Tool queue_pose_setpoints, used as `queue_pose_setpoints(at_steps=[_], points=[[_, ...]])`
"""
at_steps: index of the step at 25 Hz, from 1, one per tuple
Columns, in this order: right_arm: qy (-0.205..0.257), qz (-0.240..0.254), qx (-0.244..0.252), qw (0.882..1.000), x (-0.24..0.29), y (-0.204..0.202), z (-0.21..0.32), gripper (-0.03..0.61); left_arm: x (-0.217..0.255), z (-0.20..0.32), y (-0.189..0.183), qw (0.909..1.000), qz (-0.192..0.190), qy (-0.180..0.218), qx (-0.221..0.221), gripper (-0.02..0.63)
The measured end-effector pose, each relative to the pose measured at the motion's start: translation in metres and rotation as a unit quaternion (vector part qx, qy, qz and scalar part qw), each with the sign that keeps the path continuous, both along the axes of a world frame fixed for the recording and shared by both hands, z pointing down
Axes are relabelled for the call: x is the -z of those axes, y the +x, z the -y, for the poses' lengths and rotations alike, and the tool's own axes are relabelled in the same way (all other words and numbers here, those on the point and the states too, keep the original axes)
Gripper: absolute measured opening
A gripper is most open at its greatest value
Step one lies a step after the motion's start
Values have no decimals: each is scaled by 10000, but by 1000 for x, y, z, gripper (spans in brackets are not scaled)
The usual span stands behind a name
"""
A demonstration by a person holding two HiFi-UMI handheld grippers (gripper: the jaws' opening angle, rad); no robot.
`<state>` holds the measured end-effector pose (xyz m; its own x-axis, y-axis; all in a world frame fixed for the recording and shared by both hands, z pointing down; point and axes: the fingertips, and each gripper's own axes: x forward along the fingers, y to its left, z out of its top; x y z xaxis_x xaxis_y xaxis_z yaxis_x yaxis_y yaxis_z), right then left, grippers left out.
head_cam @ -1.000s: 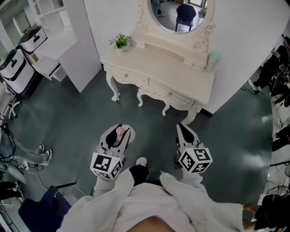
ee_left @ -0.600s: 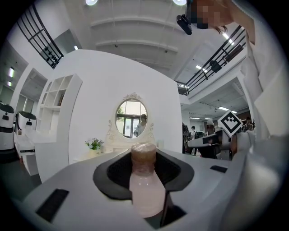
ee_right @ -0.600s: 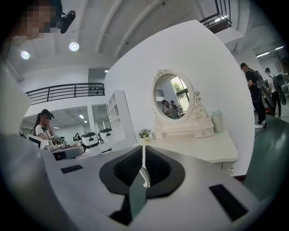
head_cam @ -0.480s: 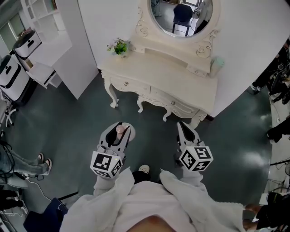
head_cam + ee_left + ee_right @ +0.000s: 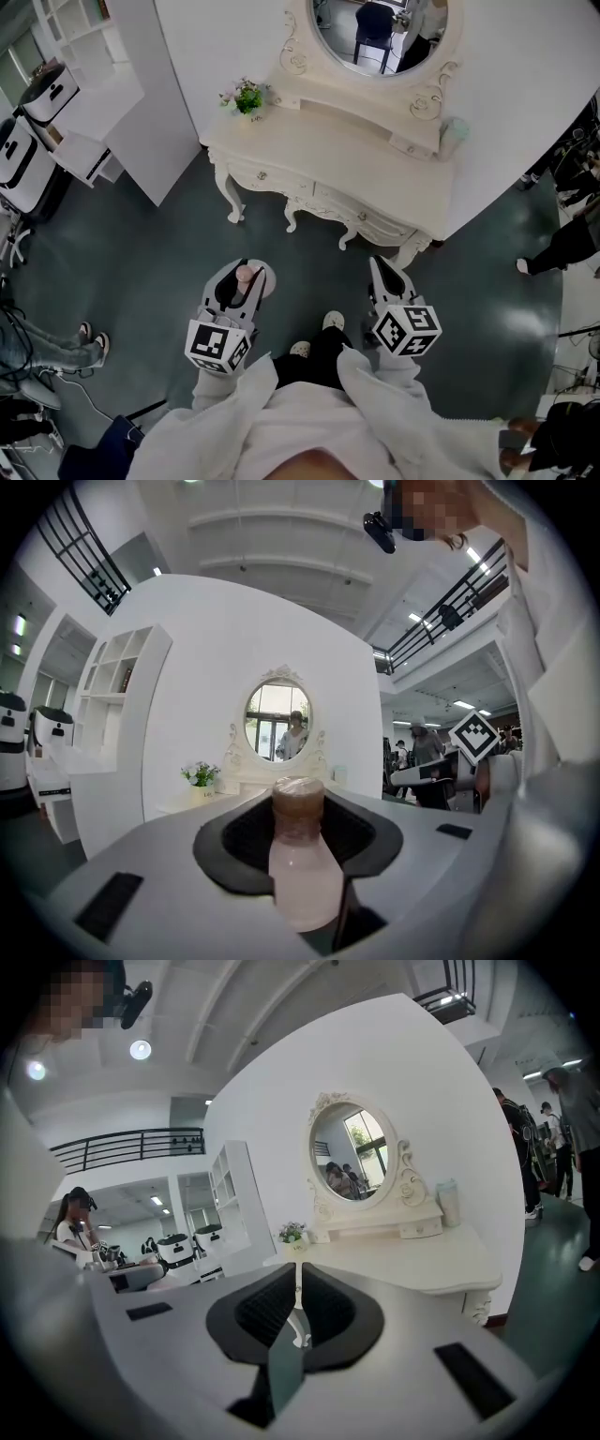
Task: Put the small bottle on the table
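My left gripper (image 5: 246,273) (image 5: 298,829) is shut on a small pale pink bottle (image 5: 301,869) with a brownish cap (image 5: 245,272); the bottle stands upright between the jaws. It hangs over the dark floor, short of the cream dressing table (image 5: 337,159) (image 5: 422,1252) that stands ahead against the white wall. My right gripper (image 5: 384,273) (image 5: 298,1293) is shut with nothing in it, level with the left one and a little nearer the table's right front leg.
An oval mirror (image 5: 378,28) rises at the table's back. A small flower pot (image 5: 247,97) sits on its left end, a pale green jar (image 5: 455,133) on its right end. White shelving (image 5: 103,75) stands at left. People's feet and legs show at both edges.
The table has come slightly nearer and lower in the head view as the person steps forward. Both grippers keep their places and the bottle stays held.
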<state>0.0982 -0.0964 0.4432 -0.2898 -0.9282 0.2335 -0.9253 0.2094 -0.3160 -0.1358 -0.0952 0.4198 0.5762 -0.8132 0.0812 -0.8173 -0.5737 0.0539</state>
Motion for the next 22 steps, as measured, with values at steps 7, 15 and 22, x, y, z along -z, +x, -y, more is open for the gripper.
queue_pose_setpoints(at_steps=[7,15,22], points=[[-143,50,117,9998,-11,-6,10,43,-11,6,-4,9998,-11,-156,88,146],[-120,136,289,9994,-10,-9,47,43,-7,32,-6,9997,-46,-39,244,147],[-140,216,400,9989,-9,-1,93,43,-7,75,5,9996,70,-22,282,147]])
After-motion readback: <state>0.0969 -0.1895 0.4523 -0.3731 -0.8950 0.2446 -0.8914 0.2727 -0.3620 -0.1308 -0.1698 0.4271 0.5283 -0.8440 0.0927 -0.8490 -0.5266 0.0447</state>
